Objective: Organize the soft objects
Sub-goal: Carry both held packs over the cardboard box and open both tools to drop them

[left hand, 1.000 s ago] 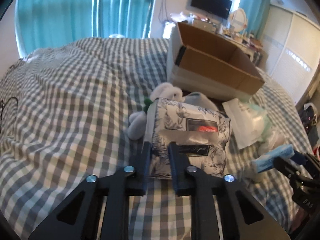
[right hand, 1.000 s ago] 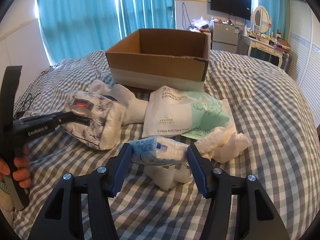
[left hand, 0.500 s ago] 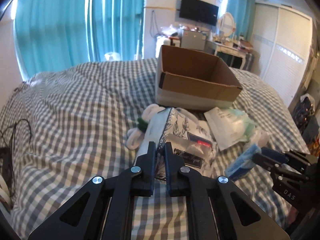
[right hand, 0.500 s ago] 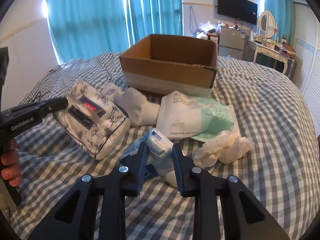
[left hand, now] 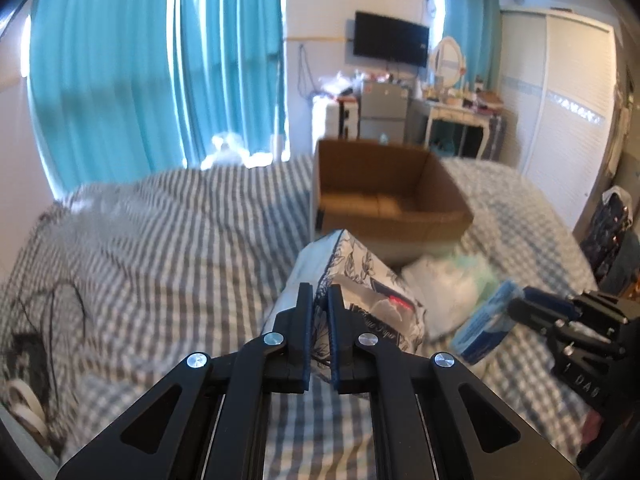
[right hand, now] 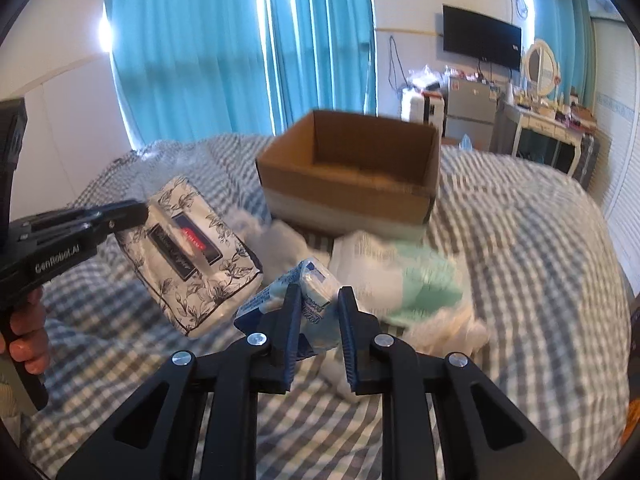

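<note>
My left gripper (left hand: 319,300) is shut on a white tissue pack with a dark floral print (left hand: 360,304) and holds it off the bed; it also shows in the right wrist view (right hand: 192,256), with the left gripper (right hand: 134,212) at its top corner. My right gripper (right hand: 319,298) is shut on a small blue-and-white pack (right hand: 308,284), lifted above the bed; in the left wrist view this pack (left hand: 486,328) hangs from the right gripper (left hand: 520,306). An open brown cardboard box (right hand: 352,176) stands on the bed behind them.
A green-and-white cotton towel pack (right hand: 404,276), a crumpled white wrapper (right hand: 448,324) and a white plush toy (right hand: 276,240) lie on the checked bedspread (right hand: 520,240) before the box. A black cable (left hand: 60,312) lies at the bed's left. Furniture stands beyond the bed.
Both grippers have lifted their packs off the bed and moved up and forward toward the box. The right gripper closed on the blue pack one second ago.
</note>
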Action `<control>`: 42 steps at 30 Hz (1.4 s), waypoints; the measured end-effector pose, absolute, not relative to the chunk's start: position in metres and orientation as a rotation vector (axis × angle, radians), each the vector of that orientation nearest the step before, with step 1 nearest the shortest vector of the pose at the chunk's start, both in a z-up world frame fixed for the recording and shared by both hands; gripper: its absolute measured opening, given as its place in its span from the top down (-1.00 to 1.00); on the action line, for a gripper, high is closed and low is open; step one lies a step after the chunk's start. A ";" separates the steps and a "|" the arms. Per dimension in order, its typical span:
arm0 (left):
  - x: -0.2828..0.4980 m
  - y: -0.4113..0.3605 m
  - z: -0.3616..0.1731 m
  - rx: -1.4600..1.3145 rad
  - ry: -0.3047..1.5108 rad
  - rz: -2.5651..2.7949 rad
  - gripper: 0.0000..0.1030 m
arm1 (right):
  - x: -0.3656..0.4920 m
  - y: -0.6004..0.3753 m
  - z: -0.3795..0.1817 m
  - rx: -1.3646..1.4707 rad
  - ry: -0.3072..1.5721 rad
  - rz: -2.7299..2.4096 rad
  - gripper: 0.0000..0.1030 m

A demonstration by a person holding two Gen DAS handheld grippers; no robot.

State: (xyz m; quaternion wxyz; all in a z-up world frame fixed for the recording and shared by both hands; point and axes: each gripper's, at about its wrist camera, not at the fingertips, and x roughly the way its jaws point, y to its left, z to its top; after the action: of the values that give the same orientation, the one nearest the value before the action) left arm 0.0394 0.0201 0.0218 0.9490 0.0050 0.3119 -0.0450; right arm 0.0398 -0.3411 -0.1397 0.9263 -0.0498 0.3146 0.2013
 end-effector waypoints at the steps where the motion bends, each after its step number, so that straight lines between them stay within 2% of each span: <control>1: 0.042 0.019 0.030 0.014 0.618 -0.093 0.89 | 0.042 -0.340 -0.132 -0.108 0.632 0.417 0.65; 9: 0.095 -0.001 0.097 0.041 0.493 -0.126 0.90 | 0.086 -0.330 -0.062 -0.152 0.489 0.424 0.66; 17: 0.192 -0.024 0.109 0.029 0.479 -0.168 0.91 | 0.178 -0.333 -0.017 -0.159 0.429 0.378 0.67; 22: 0.251 -0.043 0.068 0.084 0.550 -0.171 0.95 | 0.242 -0.335 -0.036 -0.155 0.485 0.356 0.67; 29: 0.280 -0.049 0.008 0.092 0.655 -0.175 0.96 | 0.302 -0.329 -0.101 -0.190 0.622 0.339 0.68; 33: 0.273 -0.050 0.010 0.082 0.672 -0.187 0.93 | 0.301 -0.330 -0.108 -0.195 0.617 0.342 0.68; 37: 0.258 -0.043 0.028 0.080 0.669 -0.178 0.87 | 0.286 -0.335 -0.090 -0.193 0.571 0.317 0.66; 38: 0.255 -0.042 0.034 0.082 0.667 -0.166 0.87 | 0.283 -0.337 -0.085 -0.183 0.569 0.312 0.62; 39: 0.245 -0.038 0.042 0.086 0.657 -0.155 0.87 | 0.279 -0.339 -0.079 -0.172 0.571 0.309 0.41; 40: 0.239 -0.034 0.048 0.087 0.647 -0.146 0.87 | 0.275 -0.341 -0.072 -0.161 0.568 0.303 0.08; 42: 0.223 -0.026 0.063 0.077 0.626 -0.133 0.87 | 0.261 -0.344 -0.061 -0.145 0.549 0.291 -0.19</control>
State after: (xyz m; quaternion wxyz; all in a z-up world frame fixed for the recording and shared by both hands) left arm 0.2229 -0.0259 0.0629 0.9485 0.0378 0.3077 -0.0656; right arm 0.2612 -0.3440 -0.0614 0.9495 -0.0714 0.2700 0.1432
